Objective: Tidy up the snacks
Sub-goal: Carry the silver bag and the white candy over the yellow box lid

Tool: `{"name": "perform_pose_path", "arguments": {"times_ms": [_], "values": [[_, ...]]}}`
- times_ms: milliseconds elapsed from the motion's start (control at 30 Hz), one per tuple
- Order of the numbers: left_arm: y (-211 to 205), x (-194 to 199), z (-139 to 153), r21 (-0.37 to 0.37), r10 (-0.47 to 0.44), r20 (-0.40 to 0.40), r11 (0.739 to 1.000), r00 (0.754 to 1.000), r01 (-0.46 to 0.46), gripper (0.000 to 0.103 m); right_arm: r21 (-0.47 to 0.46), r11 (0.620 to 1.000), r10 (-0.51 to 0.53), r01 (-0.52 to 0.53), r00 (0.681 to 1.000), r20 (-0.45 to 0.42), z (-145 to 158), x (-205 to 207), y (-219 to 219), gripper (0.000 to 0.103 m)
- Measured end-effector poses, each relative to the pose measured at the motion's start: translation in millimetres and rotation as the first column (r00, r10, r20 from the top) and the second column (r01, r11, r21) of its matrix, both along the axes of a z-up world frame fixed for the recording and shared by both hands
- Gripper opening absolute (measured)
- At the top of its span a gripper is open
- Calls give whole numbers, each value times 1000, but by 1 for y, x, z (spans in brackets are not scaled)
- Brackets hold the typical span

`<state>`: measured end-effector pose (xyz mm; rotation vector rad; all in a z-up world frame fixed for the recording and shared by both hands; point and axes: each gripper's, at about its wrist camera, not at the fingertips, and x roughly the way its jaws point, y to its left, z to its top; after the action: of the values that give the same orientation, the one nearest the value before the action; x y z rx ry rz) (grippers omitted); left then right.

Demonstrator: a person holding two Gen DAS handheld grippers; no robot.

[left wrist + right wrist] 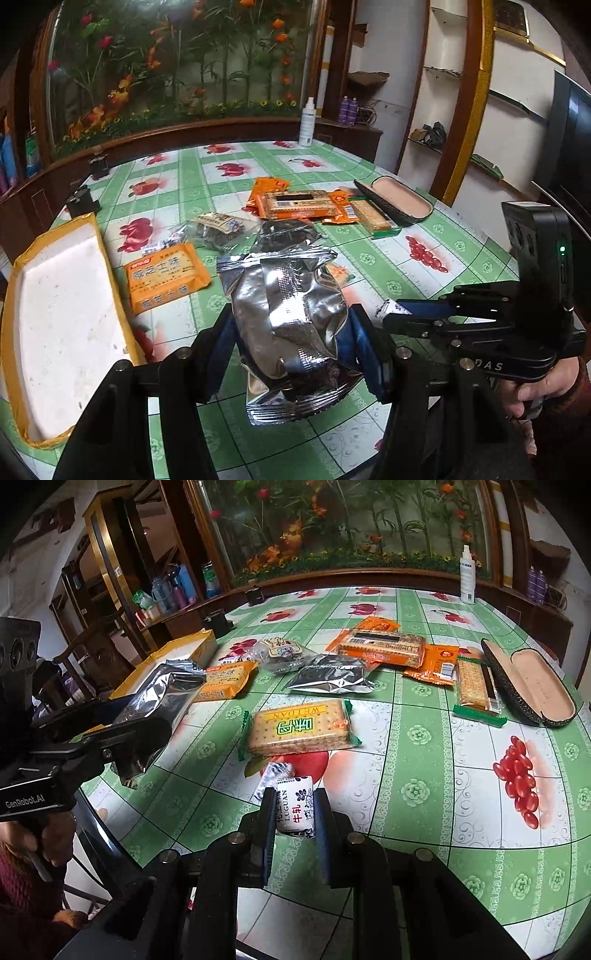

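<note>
My left gripper [291, 332] is shut on a silver foil snack bag [291, 314] and holds it above the table; it also shows in the right wrist view [159, 698]. My right gripper [295, 812] is shut on a small white nougat candy [297, 806] low over the table's front. A yellow-rimmed white box [62, 325] lies at the left. On the table lie an orange biscuit pack [166, 277], a WEIDAN cracker pack [299, 727], a second foil bag [332, 675], a clear bag of dark snacks [282, 653], orange packs [384, 646] and a green-edged cracker pack [476, 686].
An open glasses case [532, 683] lies at the right. A white spray bottle [467, 576] stands at the table's far edge. Two small black objects [83, 199] sit at the far left edge. The right gripper also shows in the left wrist view [417, 314].
</note>
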<state>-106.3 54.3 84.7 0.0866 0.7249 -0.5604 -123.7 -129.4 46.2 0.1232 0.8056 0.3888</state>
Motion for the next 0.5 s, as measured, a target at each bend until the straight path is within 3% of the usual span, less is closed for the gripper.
{"name": "perform_pose_path", "arguments": {"times_ms": [500], "values": [[79,13,7,-48,190,-30,980,981,-191,60,38,993,110,-111,994,29,27,21,41,21]]}}
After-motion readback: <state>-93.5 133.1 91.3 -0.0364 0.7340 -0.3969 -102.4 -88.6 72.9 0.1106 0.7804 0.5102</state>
